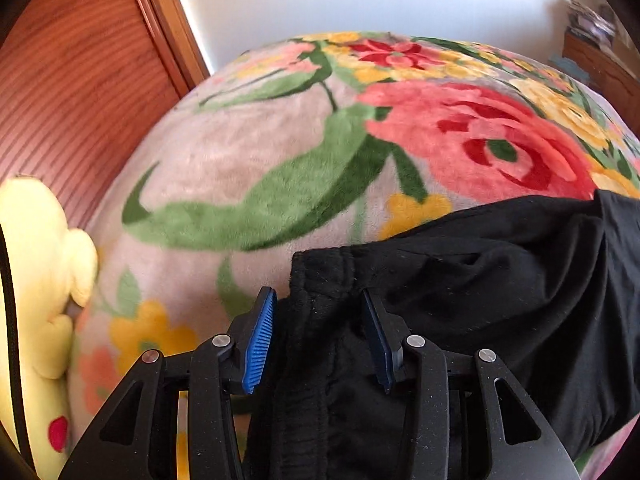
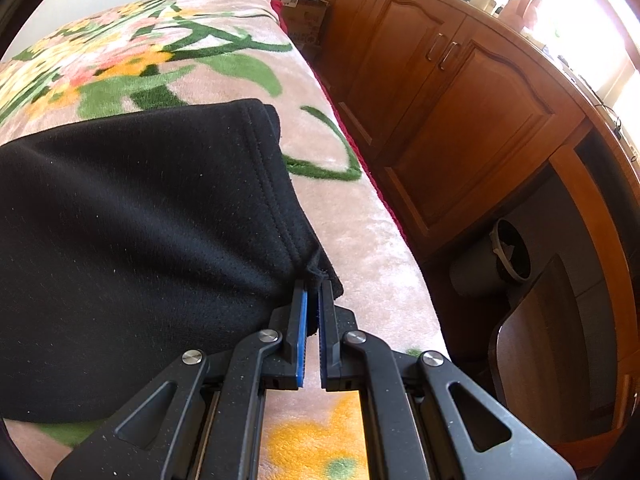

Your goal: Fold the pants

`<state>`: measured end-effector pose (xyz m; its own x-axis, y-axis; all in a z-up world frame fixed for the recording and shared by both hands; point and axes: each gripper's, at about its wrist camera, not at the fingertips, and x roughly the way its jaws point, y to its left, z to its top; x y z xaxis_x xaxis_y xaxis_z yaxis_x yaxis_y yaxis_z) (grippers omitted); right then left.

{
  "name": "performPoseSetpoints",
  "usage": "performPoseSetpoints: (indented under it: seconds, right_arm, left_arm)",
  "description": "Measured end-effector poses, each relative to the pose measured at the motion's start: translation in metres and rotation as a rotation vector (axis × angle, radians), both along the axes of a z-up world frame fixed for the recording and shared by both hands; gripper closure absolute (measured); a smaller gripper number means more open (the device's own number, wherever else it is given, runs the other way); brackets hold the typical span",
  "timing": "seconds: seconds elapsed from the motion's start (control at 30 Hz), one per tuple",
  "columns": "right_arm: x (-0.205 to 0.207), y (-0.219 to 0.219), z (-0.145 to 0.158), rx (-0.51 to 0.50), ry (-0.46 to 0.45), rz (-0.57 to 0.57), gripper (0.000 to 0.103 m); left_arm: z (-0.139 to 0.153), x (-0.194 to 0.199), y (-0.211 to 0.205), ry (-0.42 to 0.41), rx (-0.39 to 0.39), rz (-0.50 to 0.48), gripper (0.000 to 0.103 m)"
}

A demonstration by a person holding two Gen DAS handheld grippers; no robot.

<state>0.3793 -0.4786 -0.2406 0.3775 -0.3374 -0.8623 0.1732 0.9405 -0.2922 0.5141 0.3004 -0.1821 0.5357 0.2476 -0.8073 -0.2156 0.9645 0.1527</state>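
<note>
1. Broadly, the flowered blanket (image 1: 248, 152) covered the whole bed, and the black pants (image 1: 500, 280) lay across it, sagging in loose folds between the two grippers. That slack was the largest risk: if the two ends were brought together unevenly, the cloth would likely bunch into a lump rather than fold flat.
2. Beyond the bed's right edge stood wooden cabinets (image 2: 460, 120), with a drop beside the mattress. The hem end of the pants lay near that edge, so a careless pull to that side could probably drag the cloth off the blanket.
3. A yellow plush toy (image 1: 36, 280) sat at the left border of the left wrist view, well apart from the pants. A wide sweep by the left hand might knock it, though it looked out of the folding path.
4. The left gripper (image 1: 320, 340) had its blue pads standing apart, and the waistband end of the pants ran up between them without being pinched. Closing too shallow here would likely catch only one layer of the band, and the rest would slip free on lifting.
5. The right gripper (image 2: 313, 320) was clamped on the corner of the pants at the stitched hem, the pads nearly meeting on a thin bit of cloth at their tips. So little fabric was caught that a sharp tug could pull it out; the bulk of the leg spread away to the left of that gripper.
</note>
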Motion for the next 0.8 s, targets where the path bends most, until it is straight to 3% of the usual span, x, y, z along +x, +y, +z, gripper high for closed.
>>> performPoseSetpoints:
  seconds: [0.2, 0.27, 0.33, 0.4, 0.43, 0.5, 0.6, 0.8]
  right_arm:
    - [0.001, 0.003, -0.001, -0.022, 0.009, 0.009, 0.098]
    - [0.001, 0.004, -0.002, -0.029, 0.011, 0.011, 0.098]
    - [0.001, 0.005, -0.002, -0.034, 0.012, 0.013, 0.098]
    - [0.0, 0.006, -0.002, -0.039, 0.013, 0.019, 0.098]
    - [0.001, 0.006, -0.002, -0.04, 0.014, 0.02, 0.098]
    - [0.0, 0.007, -0.002, -0.038, 0.014, 0.023, 0.098]
    - [0.0, 0.006, -0.002, -0.035, 0.014, 0.029, 0.098]
    - [-0.001, 0.003, -0.001, -0.014, 0.002, 0.018, 0.098]
  left_arm:
    - [-0.015, 0.026, -0.004, 0.058, 0.035, -0.009, 0.056]
    - [-0.011, 0.023, -0.007, 0.036, 0.04, -0.009, 0.076]
    - [-0.005, 0.02, -0.012, 0.004, 0.086, -0.011, 0.086]
    - [0.005, 0.013, -0.012, -0.049, 0.157, 0.027, 0.09]
    - [0.013, 0.009, -0.004, -0.077, 0.192, 0.079, 0.09]
    - [0.022, 0.005, 0.018, -0.084, 0.144, 0.159, 0.089]
    - [0.01, 0.013, 0.015, -0.002, 0.174, 0.11, 0.082]
    - [0.014, 0.004, 0.002, -0.038, 0.073, 0.065, 0.064]
